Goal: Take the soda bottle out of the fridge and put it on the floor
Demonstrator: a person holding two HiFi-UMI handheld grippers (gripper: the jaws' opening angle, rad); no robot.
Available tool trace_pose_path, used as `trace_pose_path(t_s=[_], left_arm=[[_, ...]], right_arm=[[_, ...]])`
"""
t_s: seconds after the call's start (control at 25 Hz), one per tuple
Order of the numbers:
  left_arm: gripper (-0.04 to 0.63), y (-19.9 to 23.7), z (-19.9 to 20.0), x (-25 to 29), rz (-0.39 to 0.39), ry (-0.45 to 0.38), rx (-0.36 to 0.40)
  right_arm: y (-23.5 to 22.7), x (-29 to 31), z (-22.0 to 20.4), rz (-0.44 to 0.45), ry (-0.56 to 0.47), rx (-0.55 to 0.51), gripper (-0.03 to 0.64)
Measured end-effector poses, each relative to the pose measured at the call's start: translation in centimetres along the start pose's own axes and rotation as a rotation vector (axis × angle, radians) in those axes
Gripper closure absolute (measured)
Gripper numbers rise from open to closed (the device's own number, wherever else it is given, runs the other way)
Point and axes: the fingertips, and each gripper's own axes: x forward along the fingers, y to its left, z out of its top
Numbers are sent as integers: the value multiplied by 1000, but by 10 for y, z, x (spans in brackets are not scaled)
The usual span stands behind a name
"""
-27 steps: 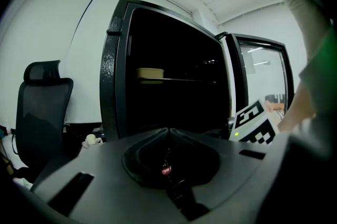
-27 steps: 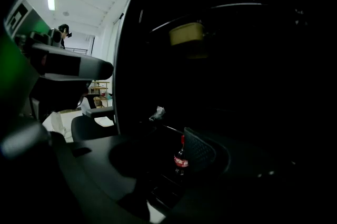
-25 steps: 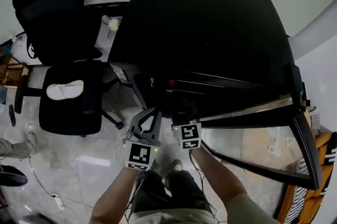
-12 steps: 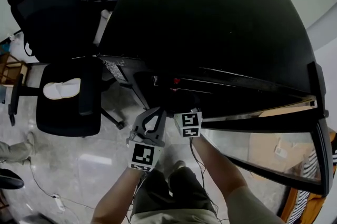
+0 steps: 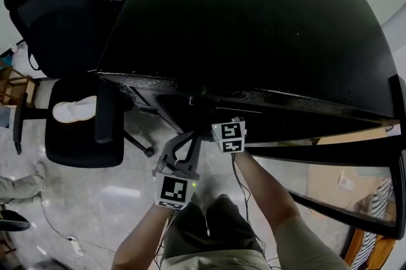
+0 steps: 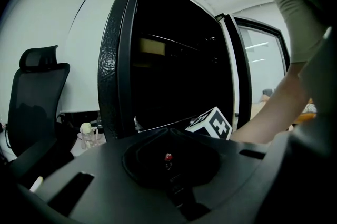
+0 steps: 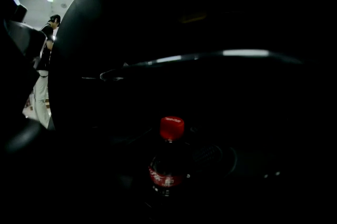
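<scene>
Head view, left side: a black office chair (image 5: 79,135) stands on the pale floor (image 5: 108,199), with a white object (image 5: 75,109) lying on its seat. In the left gripper view a small clear container with a pale top (image 6: 87,133) sits on the floor between the chair and the fridge.

Left gripper (image 5: 189,137): held just in front of the fridge (image 5: 254,28), outside the open compartment, pointing slightly downward. Its jaws stand together, with nothing between them. Marker cube faces the head camera.

Right gripper (image 5: 229,134): just beside the left one, to its right, and further forward. Its front end passes under the fridge's top edge into the dark interior, so the head view does not show its tips. The jaws have just been opening and stand wide. The right gripper view is very dark and the jaws themselves cannot be made out there; no pad is seen pressing on anything.

Soda bottle (image 7: 167,165): upright inside the fridge, low in the middle of the right gripper view, straight ahead of that gripper. Red cap (image 7: 171,128) on, red label band below the neck, dark contents. Whether it already stands between the jaws cannot be told. A shelf edge runs across above it.

Right side: the glass fridge door (image 5: 346,212) is swung open.
</scene>
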Motion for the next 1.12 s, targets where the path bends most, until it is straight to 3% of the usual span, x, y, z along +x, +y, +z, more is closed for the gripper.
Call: trace_pose_path(t_s=[0.28, 0.56, 1.12], left_arm=[[584, 2, -3, 6, 2, -11, -15], [584, 5, -5, 5, 1, 3, -27], [584, 21, 5, -30, 34, 63, -61]], right_arm=[[5, 13, 2, 40, -21, -8, 434], [1, 6, 3, 39, -44, 26, 482], [28, -59, 6, 75, 59, -45, 488]])
